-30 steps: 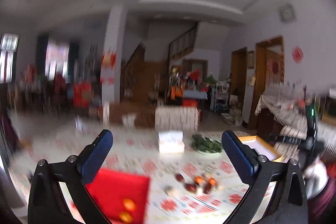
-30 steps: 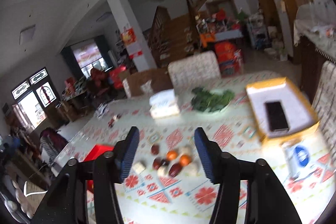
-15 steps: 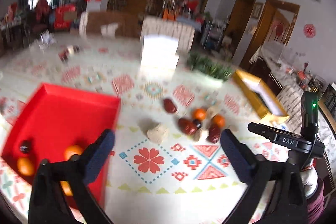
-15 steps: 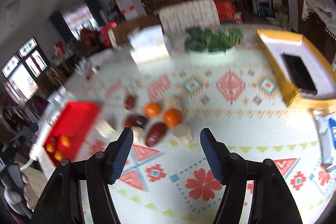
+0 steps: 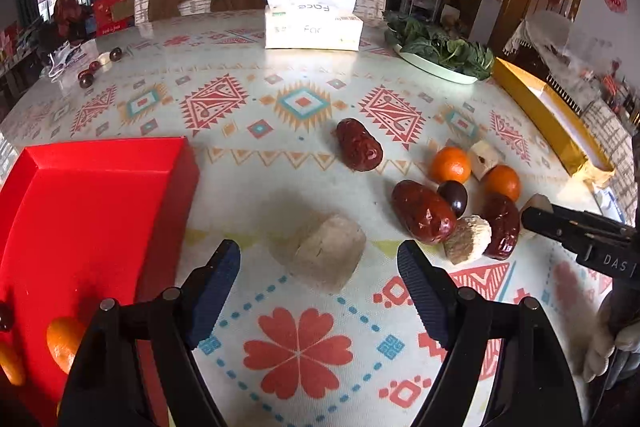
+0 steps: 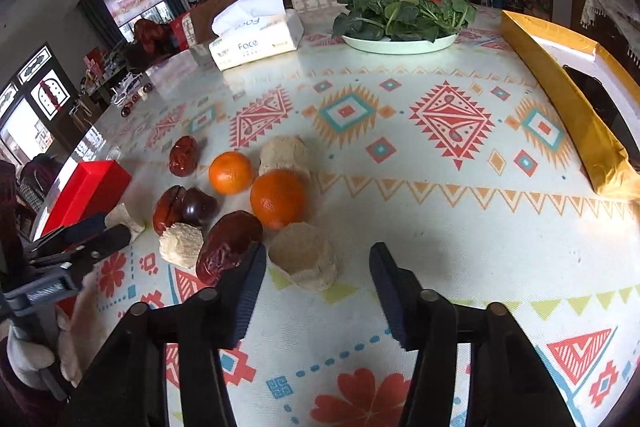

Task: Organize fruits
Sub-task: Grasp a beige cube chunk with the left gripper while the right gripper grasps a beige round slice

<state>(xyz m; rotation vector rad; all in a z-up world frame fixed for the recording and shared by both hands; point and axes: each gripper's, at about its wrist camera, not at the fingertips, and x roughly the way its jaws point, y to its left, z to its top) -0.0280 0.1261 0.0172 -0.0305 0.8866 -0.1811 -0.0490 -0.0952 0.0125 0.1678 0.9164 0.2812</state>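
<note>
Patterned cloth covers the table (image 5: 304, 75), with a tissue box (image 5: 312, 23) and a plate of greens (image 6: 400, 43) at the top of both frames. At lower centre of its view, the left gripper (image 5: 320, 279) hangs released, the pale chunk (image 5: 320, 251) just beyond its fingertips and the red tray (image 5: 92, 211) to the left holding oranges. The right gripper (image 6: 318, 283) is also spread apart, another beige piece (image 6: 304, 259), perhaps dried fruit, between its tips; oranges (image 6: 276, 199) and dates (image 6: 228, 251) cluster up-left.
</note>
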